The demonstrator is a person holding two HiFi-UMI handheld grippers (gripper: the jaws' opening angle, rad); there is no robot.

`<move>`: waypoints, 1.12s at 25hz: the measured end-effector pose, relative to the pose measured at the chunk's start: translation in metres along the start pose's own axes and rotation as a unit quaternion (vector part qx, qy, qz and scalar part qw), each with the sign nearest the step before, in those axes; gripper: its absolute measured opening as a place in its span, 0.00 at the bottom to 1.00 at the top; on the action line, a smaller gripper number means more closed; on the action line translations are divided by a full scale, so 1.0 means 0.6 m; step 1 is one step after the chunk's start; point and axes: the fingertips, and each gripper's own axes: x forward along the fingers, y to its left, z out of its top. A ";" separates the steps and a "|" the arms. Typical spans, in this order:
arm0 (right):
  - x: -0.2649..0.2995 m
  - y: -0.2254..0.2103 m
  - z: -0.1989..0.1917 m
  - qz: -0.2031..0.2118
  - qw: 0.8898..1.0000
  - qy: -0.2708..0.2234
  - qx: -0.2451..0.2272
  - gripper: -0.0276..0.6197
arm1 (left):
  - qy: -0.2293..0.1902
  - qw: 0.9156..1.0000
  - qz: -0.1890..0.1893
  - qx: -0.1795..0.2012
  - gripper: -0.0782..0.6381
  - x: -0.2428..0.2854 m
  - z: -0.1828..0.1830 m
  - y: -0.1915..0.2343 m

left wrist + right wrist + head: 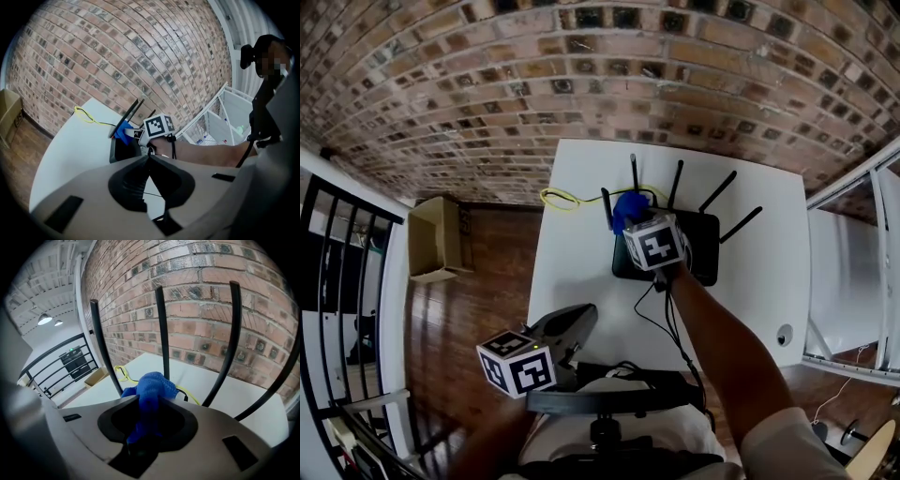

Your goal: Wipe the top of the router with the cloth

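Right gripper (146, 405) clenches the blue cloth (153, 383) over the router (705, 251) — left gripper (150, 159) closed, empty.

Grey moulded shells are seen on the left gripper (581, 319) and right gripper (630, 220), each topped by a white cube (517, 364) printed with black square markers. A pale sleeve (787, 441) is worn, and a thin black cable (686, 361) is trailed.
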 end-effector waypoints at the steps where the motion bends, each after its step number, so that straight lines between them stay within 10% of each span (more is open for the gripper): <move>1: 0.001 -0.008 -0.012 -0.003 1.000 0.009 0.008 0.24 | 0.001 1.000 -0.001 0.000 0.13 0.001 -0.001 -0.001; 20: -0.118 -0.200 -0.128 -0.163 0.985 0.059 0.022 0.24 | 0.015 0.999 -0.046 -0.006 0.13 0.061 -0.002 -0.070; 28: -0.138 -0.228 -0.136 -0.213 0.970 0.089 -0.074 0.24 | 0.019 0.998 -0.056 -0.003 0.13 0.070 -0.001 -0.082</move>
